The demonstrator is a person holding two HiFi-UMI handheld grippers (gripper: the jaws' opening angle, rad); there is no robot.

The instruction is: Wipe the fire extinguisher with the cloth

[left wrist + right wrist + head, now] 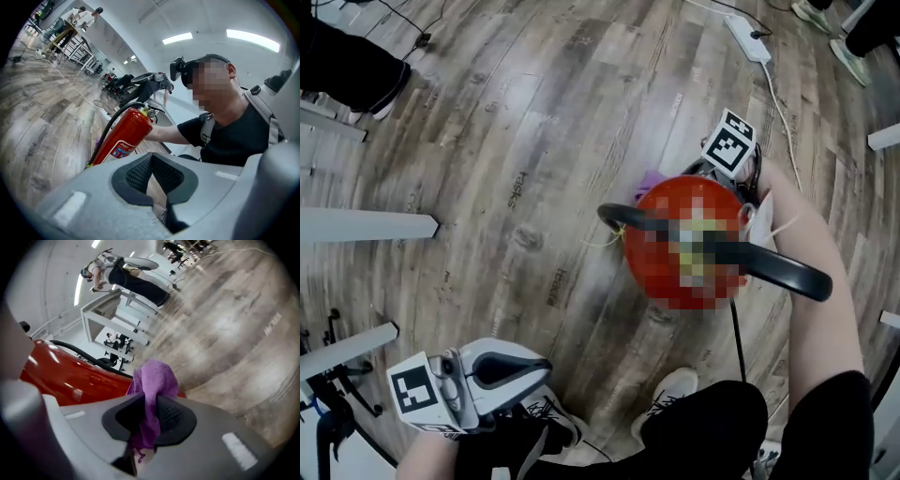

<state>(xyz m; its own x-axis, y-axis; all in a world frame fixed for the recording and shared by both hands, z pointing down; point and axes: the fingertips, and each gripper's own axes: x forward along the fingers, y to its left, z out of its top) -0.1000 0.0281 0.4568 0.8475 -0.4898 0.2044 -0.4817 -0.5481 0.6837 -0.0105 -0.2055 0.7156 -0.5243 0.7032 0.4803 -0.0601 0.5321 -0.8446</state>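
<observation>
The red fire extinguisher [661, 258] stands upright on the wooden floor, seen from above with its black handle [787, 272] across the top. My right gripper [712, 167] is at its far side, shut on a purple cloth [652, 178]. In the right gripper view the cloth [154, 380] hangs bunched between the jaws of the right gripper [150, 416], close to the red cylinder [70, 376]. My left gripper [520, 370] is low at the near left, away from the extinguisher [124, 138]. In its own view the left gripper [150, 180] is shut with nothing held.
A white power strip [748, 37] and its cable lie on the floor at the far right. White frame bars [366, 225] stand at the left. My shoes [670, 394] are near the extinguisher's base. Other people and desks [70, 28] are farther off.
</observation>
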